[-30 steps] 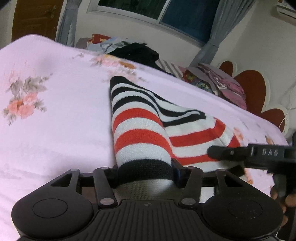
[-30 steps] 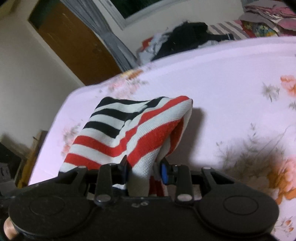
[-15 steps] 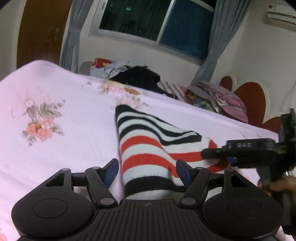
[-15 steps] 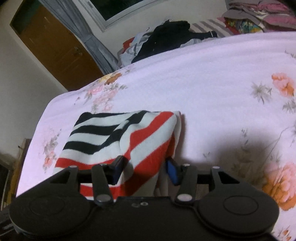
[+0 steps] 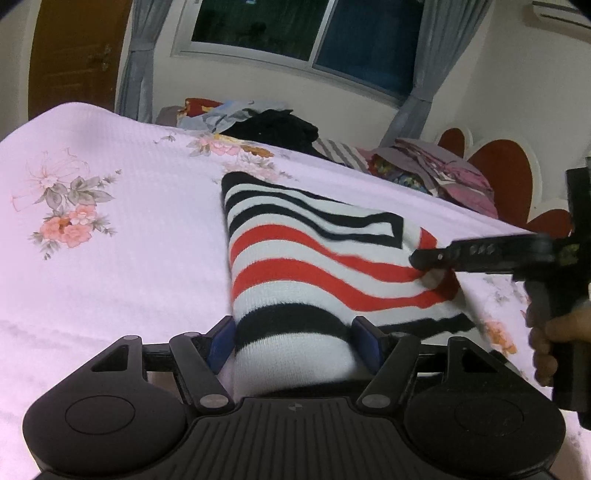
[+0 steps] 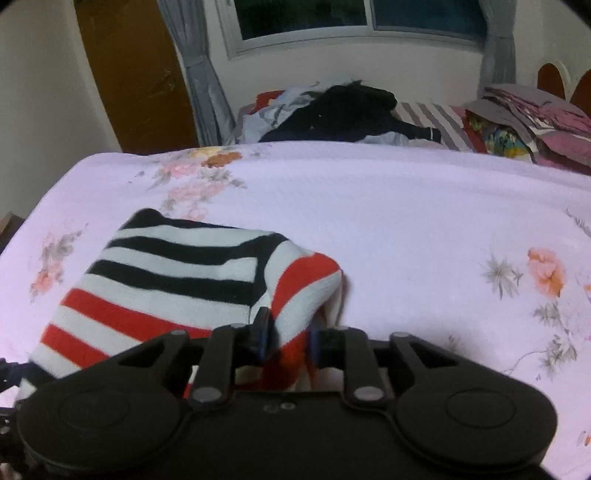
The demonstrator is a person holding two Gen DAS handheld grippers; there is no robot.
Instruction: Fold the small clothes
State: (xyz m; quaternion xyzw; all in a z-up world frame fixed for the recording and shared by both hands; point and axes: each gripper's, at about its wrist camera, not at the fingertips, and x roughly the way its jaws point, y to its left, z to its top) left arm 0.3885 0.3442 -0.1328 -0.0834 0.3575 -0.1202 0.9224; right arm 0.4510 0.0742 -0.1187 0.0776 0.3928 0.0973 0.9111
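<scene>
- Right now the left gripper [image 5: 293, 341] has its jaws spread wide, one blue pad [image 5: 220, 343] on each side of the near end of the striped garment [image 5: 317, 266]; the cloth fills the gap between the pads and seems to brush them, but nothing pinches it.
- Straight ahead of that gripper the garment, striped black, white and red, lies folded on the pink floral bedspread [image 5: 110, 258], running away from the jaws.
- Off to that gripper's right, the right gripper [image 5: 430, 258] comes in from the side, its dark finger lying across the garment's red-striped corner, with the person's hand [image 5: 554, 347] wrapped round its handle lower down.
- From its own camera, the right gripper [image 6: 286, 336] is pinched narrowly on a bunched fold of the striped garment [image 6: 177, 280], red and white cloth squeezed between its two fingers [image 6: 263, 326].
- To the left of those fingers the rest of the garment lies flat on the bedspread [image 6: 424, 229]; to their right the sheet shows only its flowers.
- Far ahead of both grippers, a heap of clothes [image 6: 351, 110] sits at the bed's far edge below the window [image 6: 332, 14].
</scene>
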